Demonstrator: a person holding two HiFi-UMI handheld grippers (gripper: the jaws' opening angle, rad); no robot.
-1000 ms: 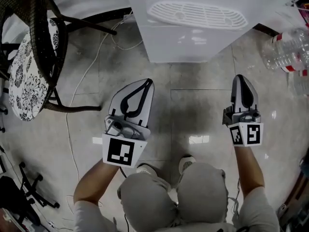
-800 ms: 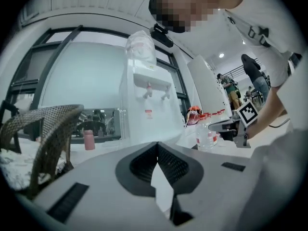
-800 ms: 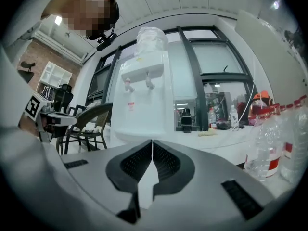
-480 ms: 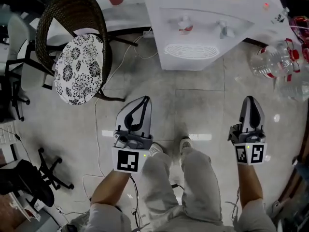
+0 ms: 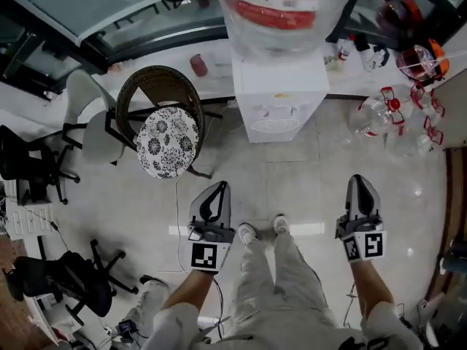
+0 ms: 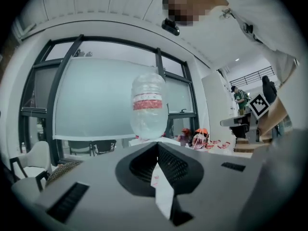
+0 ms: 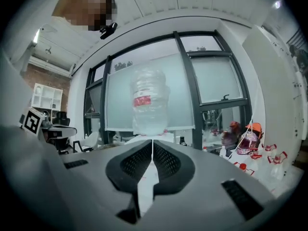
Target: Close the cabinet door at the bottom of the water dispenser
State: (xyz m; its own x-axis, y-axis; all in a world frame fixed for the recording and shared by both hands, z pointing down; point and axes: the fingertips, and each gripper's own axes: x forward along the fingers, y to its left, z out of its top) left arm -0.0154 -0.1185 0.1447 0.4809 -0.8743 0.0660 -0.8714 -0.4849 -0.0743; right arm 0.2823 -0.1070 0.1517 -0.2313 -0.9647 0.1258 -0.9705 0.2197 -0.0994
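Observation:
The white water dispenser (image 5: 278, 100) stands against the far wall, a big clear bottle with a red label (image 5: 279, 9) on top; its lower cabinet door is hidden from above. Both gripper views look level at the bottle (image 6: 149, 107) (image 7: 149, 105), well ahead. My left gripper (image 5: 217, 189) and right gripper (image 5: 361, 182) are held at standing height, well back from the dispenser, either side of the person's feet. Both are shut with nothing between the jaws.
A wicker chair with a floral cushion (image 5: 167, 141) stands left of the dispenser. Empty clear bottles (image 5: 387, 115) lie to its right. Office chairs (image 5: 62, 279) and cables crowd the left. Grey tiled floor separates me from the dispenser.
The head view has risen from a crouch to standing; the dispenser now looks small and far. Both grippers rose along with it, staying shut and side by side.

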